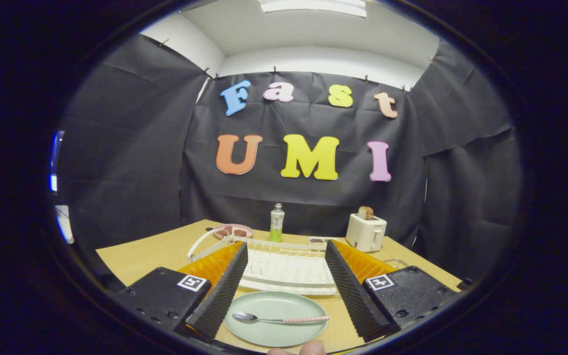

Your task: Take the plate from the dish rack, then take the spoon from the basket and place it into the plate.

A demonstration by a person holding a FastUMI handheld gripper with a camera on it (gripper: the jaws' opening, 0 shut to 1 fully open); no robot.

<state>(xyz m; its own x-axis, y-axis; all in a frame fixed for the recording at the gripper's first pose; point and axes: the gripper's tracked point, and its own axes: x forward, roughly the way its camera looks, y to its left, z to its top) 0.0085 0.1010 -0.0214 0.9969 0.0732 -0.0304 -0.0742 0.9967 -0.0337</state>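
1. The spoon [279, 319] is seen lying across the plate [274, 340], bowl to the left, between the fingers of the gripper [284, 288].
2. The spoon is judged light, rigid and slippery at the bowl; the patterned handle is the preferred hold.
3. The plate is judged stiff and breakable; its rim is the hold.
4. The fingers are spread wide, nothing grasped.
5. The dish rack [286, 268] stands beyond the plate on the table [156, 251].
6. No writing on the bottle [277, 223] or toaster [366, 231] can be read.
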